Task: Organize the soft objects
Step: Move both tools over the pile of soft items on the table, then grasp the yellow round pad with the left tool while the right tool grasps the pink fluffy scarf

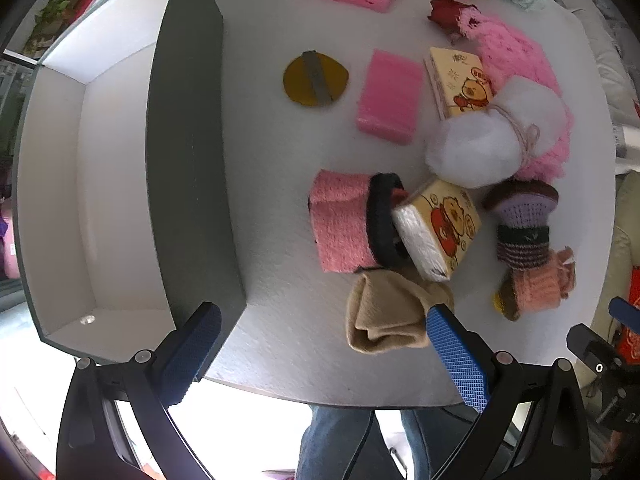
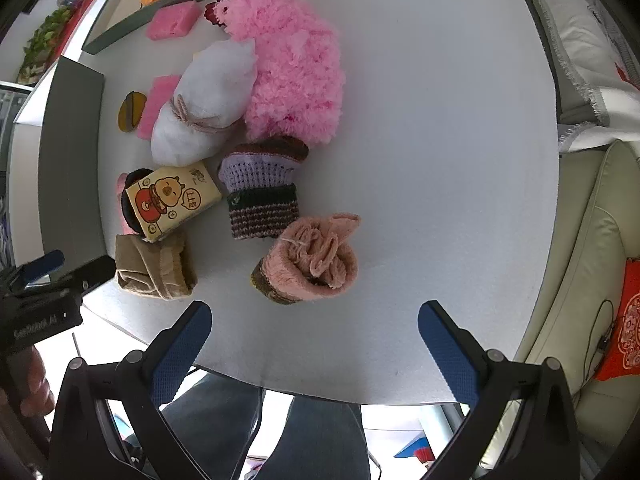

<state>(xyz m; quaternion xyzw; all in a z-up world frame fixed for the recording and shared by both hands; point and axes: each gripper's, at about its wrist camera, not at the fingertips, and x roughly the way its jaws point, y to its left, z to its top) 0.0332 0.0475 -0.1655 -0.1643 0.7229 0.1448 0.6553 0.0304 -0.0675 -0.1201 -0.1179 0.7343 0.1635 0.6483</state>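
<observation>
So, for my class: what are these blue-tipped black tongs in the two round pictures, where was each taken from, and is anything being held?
They are hand-held grippers, one in each of a person's hands, each carrying a wide-angle camera looking along its fingers. One picture comes from the left gripper, the other from the right gripper. Both are open and hold nothing. The white table carries soft things: a beige folded cloth, a white stuffed bundle, a fluffy pink item, pink sponges, knitted pieces and tissue packs. An open box stands at the left.
</observation>
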